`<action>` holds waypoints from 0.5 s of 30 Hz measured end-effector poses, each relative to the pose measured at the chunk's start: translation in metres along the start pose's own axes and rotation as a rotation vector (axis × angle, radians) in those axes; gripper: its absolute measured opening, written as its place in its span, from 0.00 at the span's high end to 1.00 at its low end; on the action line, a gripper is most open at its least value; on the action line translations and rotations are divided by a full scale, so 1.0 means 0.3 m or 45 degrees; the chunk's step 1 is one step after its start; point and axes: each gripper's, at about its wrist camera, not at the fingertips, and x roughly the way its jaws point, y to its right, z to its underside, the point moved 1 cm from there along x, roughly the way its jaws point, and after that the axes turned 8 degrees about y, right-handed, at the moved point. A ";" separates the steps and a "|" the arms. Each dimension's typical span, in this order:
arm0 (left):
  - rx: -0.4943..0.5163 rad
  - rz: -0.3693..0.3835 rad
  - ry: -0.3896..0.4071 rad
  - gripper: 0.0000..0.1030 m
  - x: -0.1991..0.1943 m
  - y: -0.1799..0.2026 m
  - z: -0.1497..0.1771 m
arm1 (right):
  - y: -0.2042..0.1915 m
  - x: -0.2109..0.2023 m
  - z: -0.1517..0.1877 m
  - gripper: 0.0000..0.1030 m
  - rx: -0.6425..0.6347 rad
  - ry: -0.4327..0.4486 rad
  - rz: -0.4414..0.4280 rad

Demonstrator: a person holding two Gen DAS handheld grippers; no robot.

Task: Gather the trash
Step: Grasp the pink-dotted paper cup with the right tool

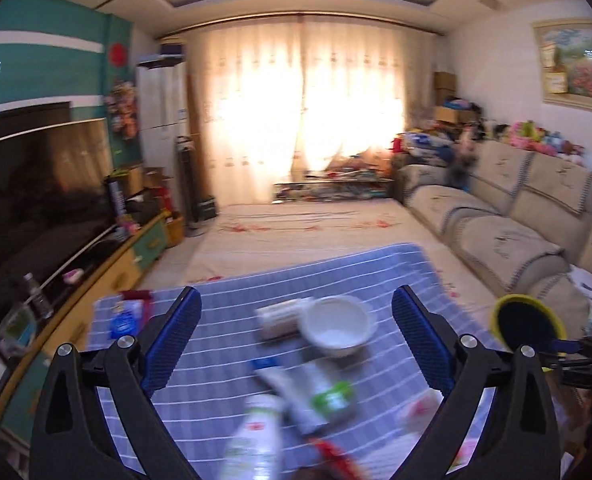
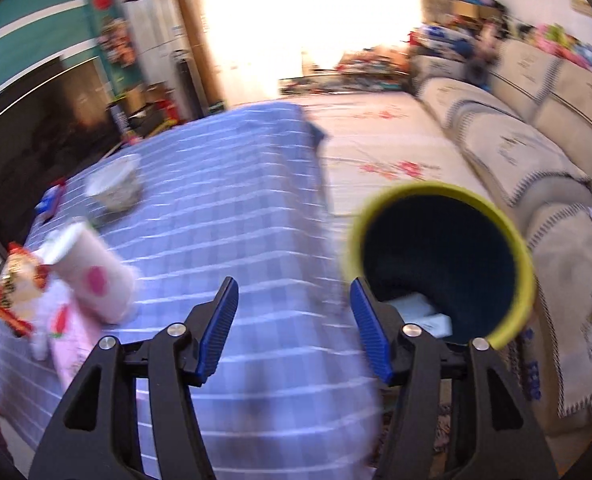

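Trash lies on a table under a blue checked cloth (image 1: pixel 395 276): a white bowl (image 1: pixel 337 326), a paper roll (image 1: pixel 280 318), a green-and-white tube (image 1: pixel 311 394), a white bottle (image 1: pixel 256 436), a red wrapper (image 1: pixel 331 454) and a blue packet (image 1: pixel 126 320). My left gripper (image 1: pixel 296 292) hangs above them, wide open with nothing between its pads. A yellow-rimmed dark bin (image 2: pixel 523 264) stands at the table's right, white paper (image 2: pixel 419 312) inside. My right gripper (image 2: pixel 294 280) is open and holds nothing, its right finger beside the bin's rim. A pink-spotted cup (image 2: pixel 96 276) and a snack bag (image 2: pixel 14 284) lie left of it.
A beige sofa (image 1: pixel 515 220) runs along the right, close to the bin. A large TV (image 1: pixel 36 200) on a low cabinet (image 1: pixel 108 272) lines the left. A patterned rug (image 1: pixel 296 224) lies beyond the table, with clutter by the bright curtains (image 1: pixel 303 120).
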 end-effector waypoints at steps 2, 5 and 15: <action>-0.019 -0.075 -0.010 0.08 0.019 -0.097 0.042 | -0.091 -0.006 -0.021 0.41 -0.043 0.012 -0.072; -0.084 -0.142 -0.038 0.08 0.055 -0.230 0.120 | -0.208 -0.026 -0.048 0.37 -0.098 0.036 -0.158; -0.306 -0.219 -0.064 0.06 0.117 -0.418 0.253 | -0.467 0.007 -0.082 0.20 -0.218 0.040 -0.301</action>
